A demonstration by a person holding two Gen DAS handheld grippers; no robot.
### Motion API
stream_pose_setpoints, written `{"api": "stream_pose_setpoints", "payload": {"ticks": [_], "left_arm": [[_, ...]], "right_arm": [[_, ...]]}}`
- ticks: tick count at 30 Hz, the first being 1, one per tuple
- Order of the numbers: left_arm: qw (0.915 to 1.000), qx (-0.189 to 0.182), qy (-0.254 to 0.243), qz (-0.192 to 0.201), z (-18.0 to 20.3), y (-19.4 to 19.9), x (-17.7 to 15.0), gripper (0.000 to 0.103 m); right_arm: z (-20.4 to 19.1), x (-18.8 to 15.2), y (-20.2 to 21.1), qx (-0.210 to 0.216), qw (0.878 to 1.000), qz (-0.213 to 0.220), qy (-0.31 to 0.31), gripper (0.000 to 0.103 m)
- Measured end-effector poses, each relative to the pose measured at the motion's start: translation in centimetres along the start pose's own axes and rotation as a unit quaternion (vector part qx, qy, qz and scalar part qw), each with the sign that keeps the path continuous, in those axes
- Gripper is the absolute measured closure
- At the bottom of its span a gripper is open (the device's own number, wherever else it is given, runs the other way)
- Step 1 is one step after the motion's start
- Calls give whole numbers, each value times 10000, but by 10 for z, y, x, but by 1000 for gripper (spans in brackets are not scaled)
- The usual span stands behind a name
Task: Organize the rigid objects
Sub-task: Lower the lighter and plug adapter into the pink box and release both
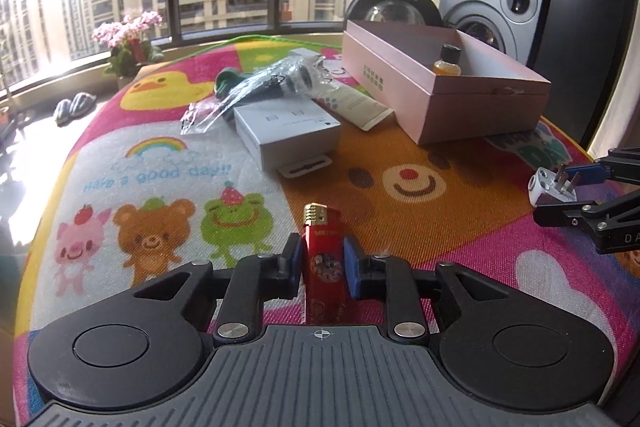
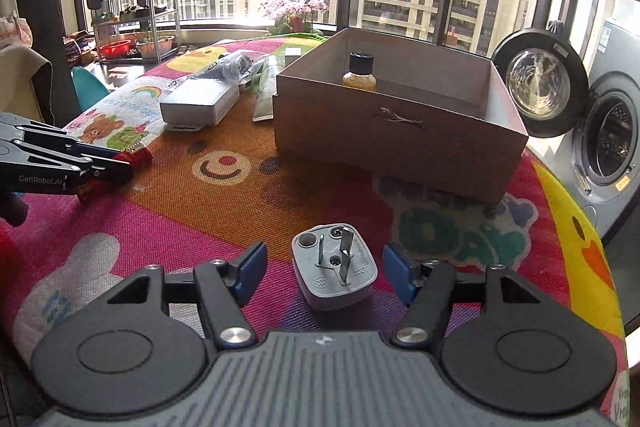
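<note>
Left gripper (image 1: 322, 263) clamps the red lighter (image 1: 323, 259); right gripper (image 2: 324, 273) gapes around the plug adapter (image 2: 335, 265), whose prongs could skid it sideways.

A grey plug adapter (image 2: 334, 270) is lying prongs-up between the right gripper's (image 2: 324, 269) parted blue pads (image 2: 252, 267), untouched.

Both wrist views look low and close across the cartoon mat (image 1: 168, 163) toward the shared pink box (image 2: 400, 131).
</note>
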State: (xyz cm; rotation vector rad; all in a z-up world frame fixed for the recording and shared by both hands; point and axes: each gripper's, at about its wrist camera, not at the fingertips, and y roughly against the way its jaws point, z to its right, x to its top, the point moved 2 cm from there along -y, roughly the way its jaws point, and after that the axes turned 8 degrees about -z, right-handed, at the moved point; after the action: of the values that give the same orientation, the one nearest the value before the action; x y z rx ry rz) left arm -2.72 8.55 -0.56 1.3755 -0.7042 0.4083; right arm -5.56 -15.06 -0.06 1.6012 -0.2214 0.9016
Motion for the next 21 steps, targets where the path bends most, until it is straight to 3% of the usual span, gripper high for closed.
{"api": "stream_pose_setpoints", "payload": {"ticks": [2, 5, 11, 14, 17, 19, 21], "left_arm": [[9999, 13, -89, 65, 4, 1, -2, 78], [9991, -226, -344, 34, 14, 7, -5, 78], [9927, -836, -853, 157, 45, 33, 3, 78], [9875, -1070, -987, 598, 56, 49, 38, 78], [9802, -1110, -1117, 1201, 62, 60, 90, 78], [9733, -1102, -1121, 1670, 68, 58, 142, 78], [9739, -1140, -984, 1700, 73, 39, 189, 77]], "right_arm": [[3, -1, -7, 18, 9999, -58, -96, 38], [6, -1, -5, 67, 9999, -41, -148, 58], [8, -3, 25, -8, 9997, 119, 207, 64], [17, 6, 52, -54, 9985, 487, 246, 64], [35, 37, 73, -370, 9942, 991, 182, 64], [46, 64, 78, -705, 9883, 1336, 219, 64], [57, 90, 75, -945, 9828, 1571, 217, 64]]}}
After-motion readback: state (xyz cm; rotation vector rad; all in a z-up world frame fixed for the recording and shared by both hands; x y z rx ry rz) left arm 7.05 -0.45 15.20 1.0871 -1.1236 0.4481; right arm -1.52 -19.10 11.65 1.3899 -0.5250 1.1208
